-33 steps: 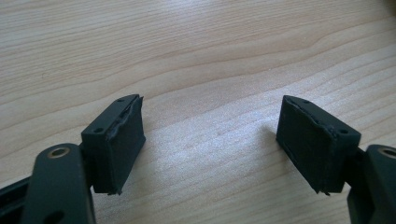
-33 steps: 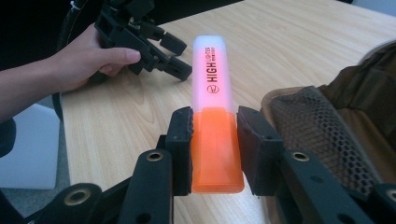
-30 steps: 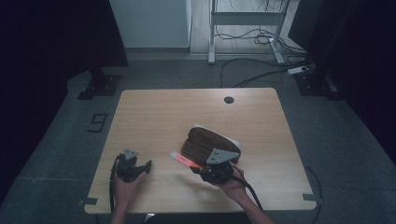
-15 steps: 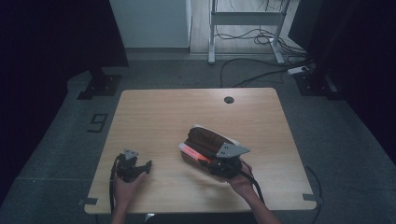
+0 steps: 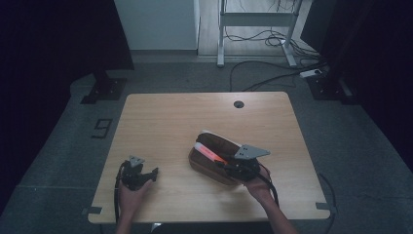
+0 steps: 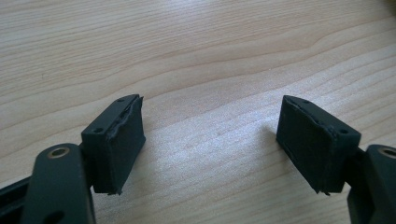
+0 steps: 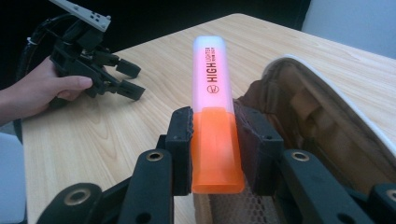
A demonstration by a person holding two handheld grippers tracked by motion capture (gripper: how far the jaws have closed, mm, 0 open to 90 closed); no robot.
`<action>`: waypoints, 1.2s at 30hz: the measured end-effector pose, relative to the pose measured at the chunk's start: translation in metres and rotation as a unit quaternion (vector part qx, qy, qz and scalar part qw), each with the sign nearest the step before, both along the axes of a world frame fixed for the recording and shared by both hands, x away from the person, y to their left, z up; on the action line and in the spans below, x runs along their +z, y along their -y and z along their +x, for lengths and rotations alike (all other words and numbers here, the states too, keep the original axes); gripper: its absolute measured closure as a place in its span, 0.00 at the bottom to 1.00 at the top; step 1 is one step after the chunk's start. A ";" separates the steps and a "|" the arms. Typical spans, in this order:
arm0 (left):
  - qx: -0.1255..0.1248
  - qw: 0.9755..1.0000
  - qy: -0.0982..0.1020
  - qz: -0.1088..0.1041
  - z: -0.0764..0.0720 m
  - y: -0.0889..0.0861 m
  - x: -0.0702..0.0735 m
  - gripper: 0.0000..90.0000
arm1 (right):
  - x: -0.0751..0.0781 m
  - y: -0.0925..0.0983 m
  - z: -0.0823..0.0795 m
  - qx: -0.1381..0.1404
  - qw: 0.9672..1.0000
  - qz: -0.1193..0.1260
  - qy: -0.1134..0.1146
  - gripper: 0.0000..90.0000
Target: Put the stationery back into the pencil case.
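The right gripper (image 7: pixel 212 135) is clamped on an orange highlighter (image 7: pixel 214 107), its pads pressing the orange cap; the pale body carries the words "HIGH LIGHTER" (a smaller line beside it is too small to read). It hangs over the open brown pencil case (image 5: pixel 213 158) on the wooden table (image 5: pixel 165 117). The left gripper (image 6: pixel 210 140) rests low over the bare wood, jaws wide apart, holding nothing.
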State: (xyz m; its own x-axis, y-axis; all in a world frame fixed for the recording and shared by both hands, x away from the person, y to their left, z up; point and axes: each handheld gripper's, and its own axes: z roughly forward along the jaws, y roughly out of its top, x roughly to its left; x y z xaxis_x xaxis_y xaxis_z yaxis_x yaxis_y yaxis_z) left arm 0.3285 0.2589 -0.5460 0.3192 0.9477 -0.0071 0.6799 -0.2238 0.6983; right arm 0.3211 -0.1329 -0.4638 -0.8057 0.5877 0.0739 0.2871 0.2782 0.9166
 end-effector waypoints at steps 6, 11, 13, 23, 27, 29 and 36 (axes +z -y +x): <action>0.000 1.000 0.000 0.000 0.000 0.000 0.000 0.26 | -0.001 0.007 0.005 -0.007 1.000 -0.001 -0.002 0.73; 0.000 1.000 0.000 0.000 0.000 0.000 0.000 0.26 | -0.003 0.013 0.010 -0.016 1.000 0.001 -0.008 0.73; 0.000 1.000 0.000 0.000 0.000 0.000 0.000 0.26 | -0.004 0.017 0.012 -0.021 1.000 0.002 -0.008 0.73; 0.000 1.000 0.000 0.000 0.000 0.000 0.000 0.26 | -0.004 0.031 0.018 -0.038 0.999 0.006 -0.011 0.73; 0.000 1.000 0.000 0.000 0.000 0.000 0.000 0.26 | -0.005 0.033 0.020 -0.042 0.999 0.001 -0.010 0.73; 0.000 1.000 0.000 0.000 0.000 0.000 0.000 0.26 | -0.007 0.033 0.021 -0.042 0.999 -0.003 -0.011 0.73; 0.000 1.000 0.000 0.000 0.000 0.000 0.000 0.26 | -0.014 0.030 0.024 -0.047 0.999 -0.025 -0.010 0.73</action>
